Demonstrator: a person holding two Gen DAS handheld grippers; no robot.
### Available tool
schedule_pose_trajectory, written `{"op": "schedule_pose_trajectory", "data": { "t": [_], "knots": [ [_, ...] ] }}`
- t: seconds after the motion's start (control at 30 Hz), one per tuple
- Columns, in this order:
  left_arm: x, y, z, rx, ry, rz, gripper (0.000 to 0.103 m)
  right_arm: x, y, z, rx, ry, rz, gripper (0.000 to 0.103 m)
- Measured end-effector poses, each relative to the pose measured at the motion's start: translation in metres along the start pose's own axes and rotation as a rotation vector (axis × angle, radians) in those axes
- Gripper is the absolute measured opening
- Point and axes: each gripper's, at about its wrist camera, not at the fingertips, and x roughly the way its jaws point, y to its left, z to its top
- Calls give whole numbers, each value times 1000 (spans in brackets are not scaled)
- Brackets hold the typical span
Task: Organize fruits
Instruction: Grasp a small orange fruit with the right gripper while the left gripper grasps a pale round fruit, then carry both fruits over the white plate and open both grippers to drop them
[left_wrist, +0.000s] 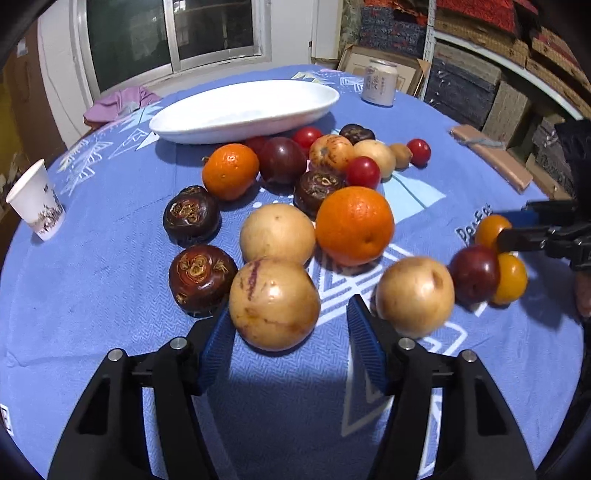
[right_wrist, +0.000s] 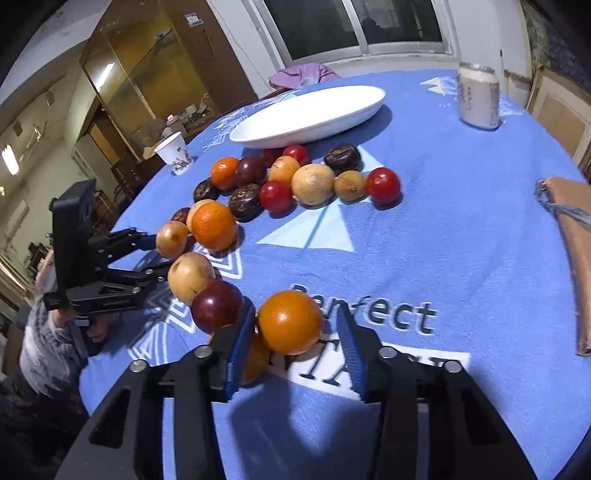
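Fruits lie clustered mid-worktop on blue woven cloth, just in front of a smooth white oval dish. Left tool, ribbed blue pads apart, straddles a pale round speckled melon. Right tool, pads apart, brackets a glossy orange tomato, not clamped. Bare cloth to the right, w/ paper cup & can near edges.

We see left gripper open around pale fruit | plate beyond it | oranges between
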Motion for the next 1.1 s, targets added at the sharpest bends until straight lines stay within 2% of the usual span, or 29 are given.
{"op": "schedule_pose_trajectory", "data": {
  "t": [0.1, 0.13, 0.23, 0.27, 0.43, 0.5, 0.63, 0.77, 0.93, 1.0, 1.03, 1.1],
  "knots": [
    [-1, 2, 0, -7, -11, 3, 50, 1, 3, 0, 3, 2, 11, 38],
    [-2, 3, 1, -12, -16, 0, 44, 1, 4, -1, 4, 1, 14, 38],
    [-4, 11, 2, -63, -22, -64, 43, -4, 3, 0, 8, -7, 2, 38],
    [-5, 11, 3, -65, -24, -62, 43, -8, 3, 3, 1, -24, -11, 38],
    [-21, 17, 17, -88, -74, -61, 42, -34, 5, 48, -15, -154, -31, 38],
    [-31, 20, 37, -78, -117, -11, 42, -33, 11, 78, -33, -189, -34, 38],
    [-26, 34, 96, -115, -170, 37, 43, 3, 13, 136, -11, -190, -44, 38],
    [19, 61, 145, -219, -125, 36, 43, 60, 6, 174, 26, -136, -85, 38],
    [53, 75, 161, -268, -105, 12, 43, 93, 5, 194, 31, -146, -117, 38],
    [65, 77, 166, -269, -96, 11, 44, 101, 6, 200, 24, -144, -121, 38],
    [68, 79, 166, -267, -98, 11, 48, 104, 7, 202, 20, -144, -126, 39],
    [70, 80, 167, -276, -113, 0, 66, 109, 5, 202, 18, -147, -126, 39]
  ]
}}
